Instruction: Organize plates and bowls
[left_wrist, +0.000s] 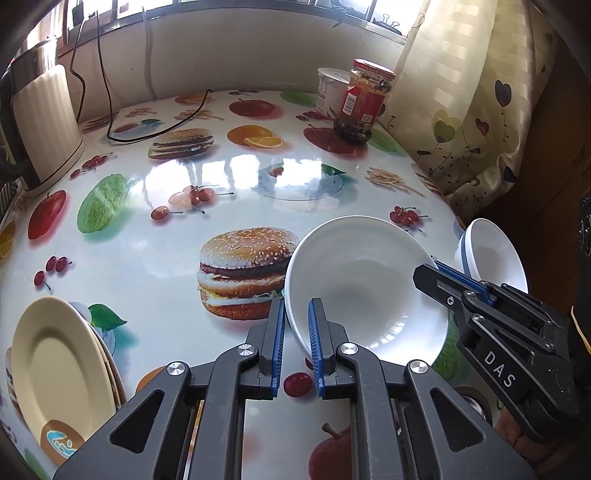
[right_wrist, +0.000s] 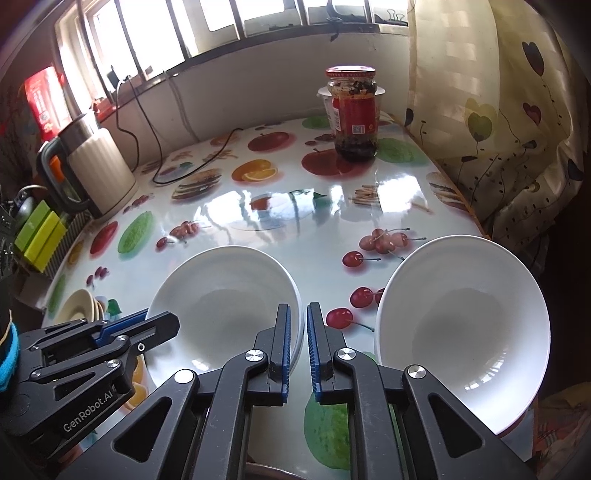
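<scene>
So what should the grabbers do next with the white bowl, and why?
Probably lift the white bowl a little and carry it toward the other bowl to stack them. The left gripper has its fingers on either side of the near rim, and the right gripper sits at the opposite rim, so both look placed for a lift.

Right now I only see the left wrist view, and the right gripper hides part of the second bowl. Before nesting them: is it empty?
Observer: Yes; in the right wrist view the second bowl is bare white inside.
Operator: Do the bowls touch?
Observer: No; tablecloth shows between it and the first bowl.
Operator: And the right gripper?
Observer: The right gripper has the first bowl's right rim between its fingers; whether it pinches, I cannot tell.
</scene>
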